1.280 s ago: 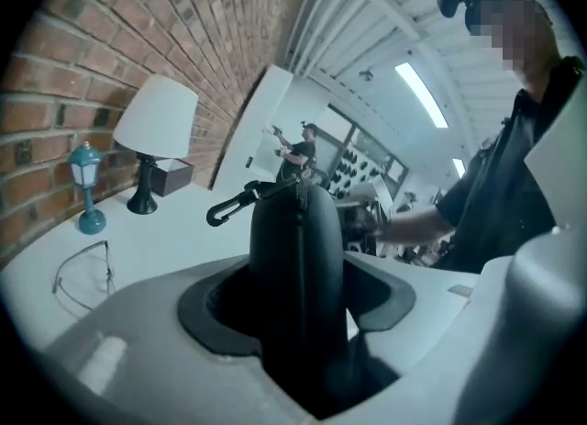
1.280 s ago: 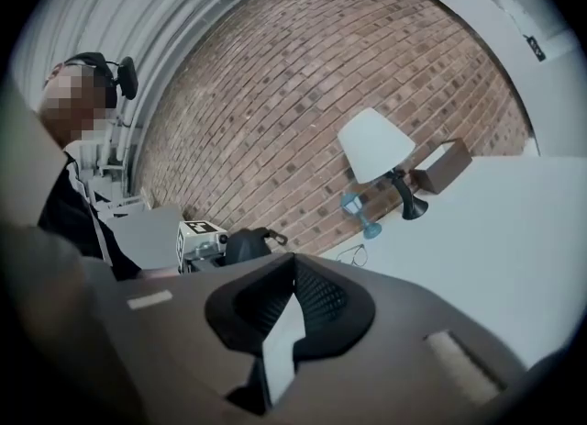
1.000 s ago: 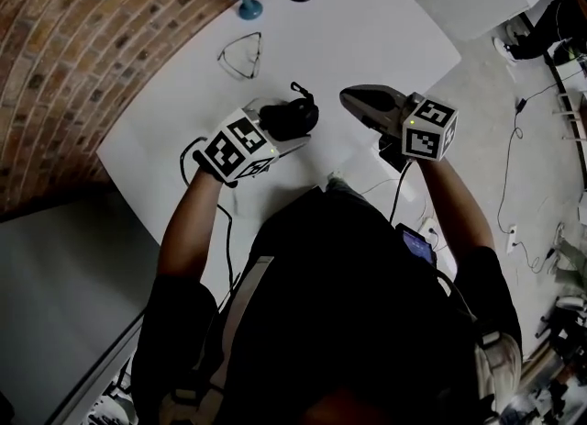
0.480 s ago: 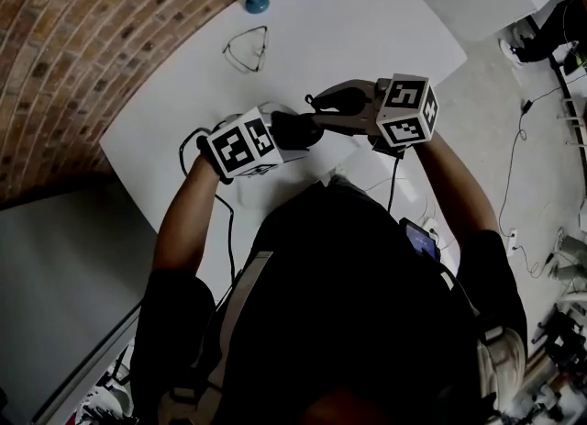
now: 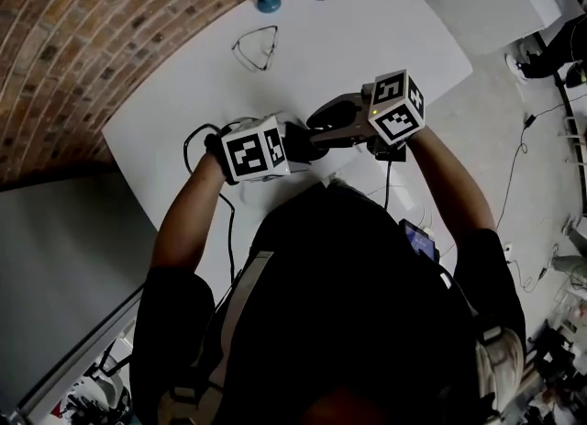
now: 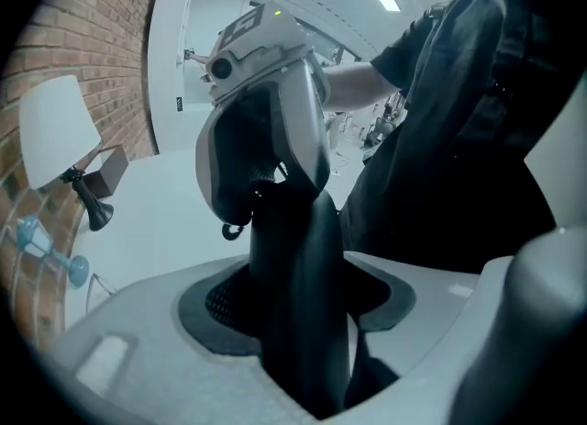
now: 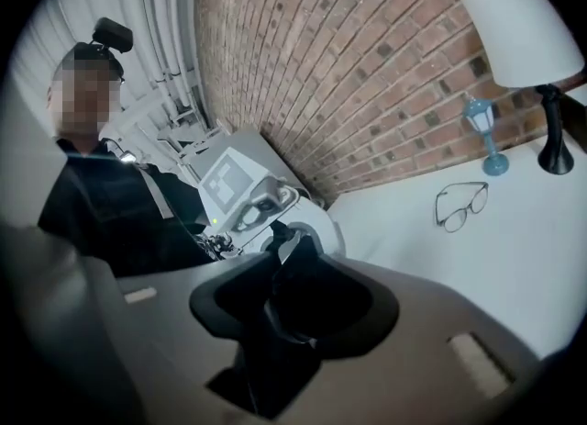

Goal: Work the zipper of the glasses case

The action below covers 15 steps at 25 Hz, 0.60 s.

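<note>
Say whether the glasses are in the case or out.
Out: the glasses lie bare on the table, apart from the case.

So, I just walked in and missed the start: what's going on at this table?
A person holds a black glasses case over the white table between two tools. The left tool is clamped on one end of the case. The right tool has just been opening its jaws, with the case's other end between them, apparently not gripped. A pair of glasses lies farther back on the table.
</note>
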Each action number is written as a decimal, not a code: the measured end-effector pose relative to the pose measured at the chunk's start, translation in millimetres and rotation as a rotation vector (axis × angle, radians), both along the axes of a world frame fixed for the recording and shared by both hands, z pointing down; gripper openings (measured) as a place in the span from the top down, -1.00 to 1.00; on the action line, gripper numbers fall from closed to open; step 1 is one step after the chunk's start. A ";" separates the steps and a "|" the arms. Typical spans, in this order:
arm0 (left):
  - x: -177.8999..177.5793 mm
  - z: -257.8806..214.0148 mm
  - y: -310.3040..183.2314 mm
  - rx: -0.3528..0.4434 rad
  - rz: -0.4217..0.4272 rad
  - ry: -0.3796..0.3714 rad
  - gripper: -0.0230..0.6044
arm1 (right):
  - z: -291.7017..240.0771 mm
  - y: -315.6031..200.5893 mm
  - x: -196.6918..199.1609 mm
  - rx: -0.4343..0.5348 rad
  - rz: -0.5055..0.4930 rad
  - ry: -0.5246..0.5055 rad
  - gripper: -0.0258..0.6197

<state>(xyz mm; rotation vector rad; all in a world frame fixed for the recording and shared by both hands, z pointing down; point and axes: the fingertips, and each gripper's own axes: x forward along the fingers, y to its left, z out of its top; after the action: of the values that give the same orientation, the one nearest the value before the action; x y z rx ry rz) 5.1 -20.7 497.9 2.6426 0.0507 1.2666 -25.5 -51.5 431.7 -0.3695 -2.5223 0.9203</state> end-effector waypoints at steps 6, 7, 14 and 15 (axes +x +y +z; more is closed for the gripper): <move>-3.5 5.4 7.8 -0.052 -0.009 -0.002 0.07 | -2.8 11.9 -4.4 0.171 -0.084 -0.022 0.59; -4.7 7.0 8.7 -0.062 -0.013 -0.004 0.07 | -5.7 12.4 -5.3 0.205 -0.088 -0.037 0.70; -11.6 11.0 4.7 -0.091 -0.067 0.005 0.07 | -14.8 13.4 5.0 0.321 -0.080 -0.072 0.86; -11.6 10.4 2.9 -0.090 -0.076 0.009 0.07 | -14.4 12.1 8.1 0.324 -0.062 -0.077 0.86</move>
<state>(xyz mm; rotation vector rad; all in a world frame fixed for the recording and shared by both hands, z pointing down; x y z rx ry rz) -6.5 -17.9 508.3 2.5490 0.0088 1.1993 -17.4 -39.4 417.3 -0.3822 -2.6545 0.4693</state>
